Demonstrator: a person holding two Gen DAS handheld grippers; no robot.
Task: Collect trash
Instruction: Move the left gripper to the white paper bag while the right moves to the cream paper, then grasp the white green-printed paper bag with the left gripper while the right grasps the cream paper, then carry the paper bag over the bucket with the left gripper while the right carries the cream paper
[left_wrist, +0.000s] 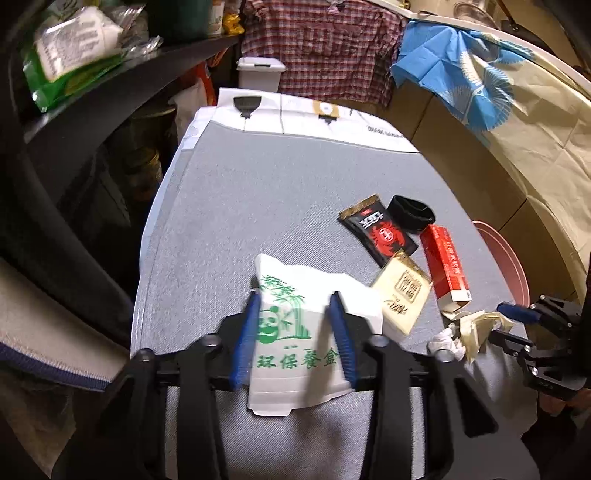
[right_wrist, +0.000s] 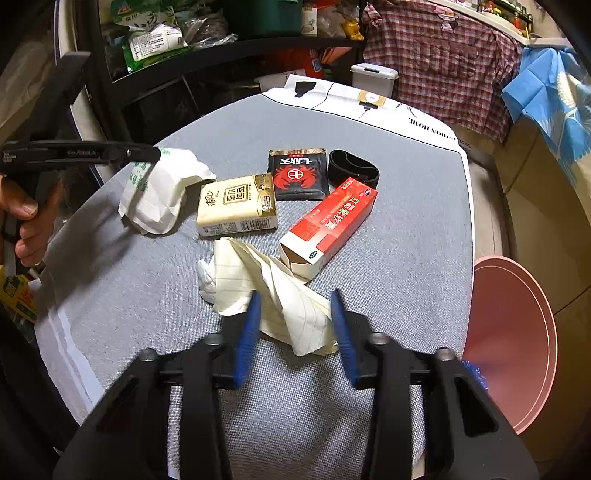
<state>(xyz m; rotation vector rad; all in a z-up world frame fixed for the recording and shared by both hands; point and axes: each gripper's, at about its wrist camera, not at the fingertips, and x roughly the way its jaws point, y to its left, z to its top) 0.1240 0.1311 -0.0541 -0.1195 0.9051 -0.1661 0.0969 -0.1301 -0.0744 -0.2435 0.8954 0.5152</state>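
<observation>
My left gripper (left_wrist: 293, 306) is shut on a white paper meal box with a green panda print (left_wrist: 295, 332) and holds it above the grey table (left_wrist: 258, 192); the box also shows in the right wrist view (right_wrist: 159, 195). My right gripper (right_wrist: 295, 306) stands around a crumpled lined paper (right_wrist: 280, 295), its jaws apart with the paper between them. On the table lie a cream tissue pack (right_wrist: 238, 205), a black sachet with a red crab (right_wrist: 299, 173), a red medicine carton (right_wrist: 328, 227) and a black band (right_wrist: 354, 170).
A pink bin (right_wrist: 513, 332) stands beside the table's right edge. A white lidded bin (right_wrist: 375, 77) and a plaid shirt (right_wrist: 436, 55) are behind the table. A black shelf (left_wrist: 129, 74) with packets is on the left. Blue and cream cloth (left_wrist: 498, 92) hangs on the right.
</observation>
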